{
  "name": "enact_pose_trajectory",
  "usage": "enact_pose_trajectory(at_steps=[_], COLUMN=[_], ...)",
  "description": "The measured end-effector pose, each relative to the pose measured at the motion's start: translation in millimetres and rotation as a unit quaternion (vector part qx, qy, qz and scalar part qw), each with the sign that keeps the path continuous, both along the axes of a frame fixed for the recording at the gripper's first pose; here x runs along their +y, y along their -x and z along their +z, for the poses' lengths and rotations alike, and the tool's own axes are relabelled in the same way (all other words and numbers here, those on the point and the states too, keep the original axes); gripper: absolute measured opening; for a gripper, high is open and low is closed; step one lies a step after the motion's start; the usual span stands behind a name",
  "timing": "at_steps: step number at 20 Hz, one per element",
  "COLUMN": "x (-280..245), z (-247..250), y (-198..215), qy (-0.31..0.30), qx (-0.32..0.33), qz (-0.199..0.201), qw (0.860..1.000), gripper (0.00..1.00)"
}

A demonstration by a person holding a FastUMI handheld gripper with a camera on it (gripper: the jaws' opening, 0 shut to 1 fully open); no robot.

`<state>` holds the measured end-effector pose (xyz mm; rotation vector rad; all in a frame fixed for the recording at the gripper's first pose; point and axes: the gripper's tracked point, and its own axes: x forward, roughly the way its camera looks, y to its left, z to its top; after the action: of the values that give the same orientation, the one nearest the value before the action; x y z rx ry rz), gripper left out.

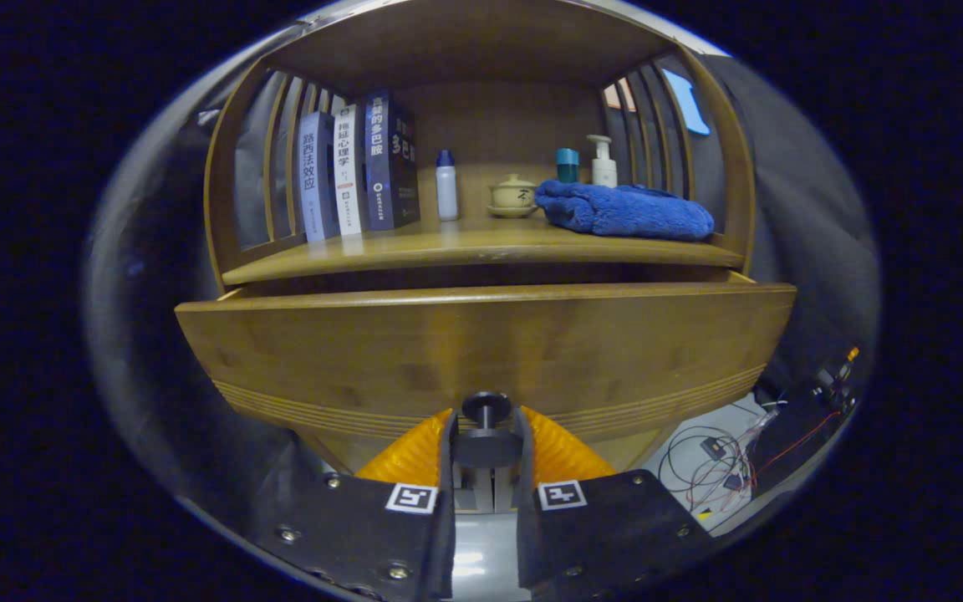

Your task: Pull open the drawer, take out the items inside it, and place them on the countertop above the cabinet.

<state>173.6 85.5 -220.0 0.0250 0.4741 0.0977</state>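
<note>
A wooden cabinet stands close in front of me. Its drawer front [481, 351] is pulled slightly out, leaving a dark gap under the countertop [465, 247]. A dark round knob [486, 410] sticks out of the drawer front at the bottom middle. My gripper [486, 435] is shut on that knob, one finger on each side of it. The inside of the drawer is hidden behind its front panel.
On the countertop stand three books [356, 167] at the left, a small white bottle [446, 186], a lidded ceramic cup [513, 196], a folded blue towel [624, 211], a teal-capped jar [567, 165] and a pump bottle [603, 163]. Cables [724, 460] lie on the floor at the right.
</note>
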Motion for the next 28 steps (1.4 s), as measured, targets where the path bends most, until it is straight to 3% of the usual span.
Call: enact_pose_trajectory(at_steps=[10,19,28], x=[-11.8,-14.2,-13.6], z=[-3.8,-2.1,-3.2], y=[69.9,106.0,105.9], qy=[0.013,-0.011,-0.016], qx=[0.032,0.032,0.030], qz=[-0.015,-0.030,-0.027], qw=[0.999,0.999,0.999], gripper=[0.30,0.30,0.30])
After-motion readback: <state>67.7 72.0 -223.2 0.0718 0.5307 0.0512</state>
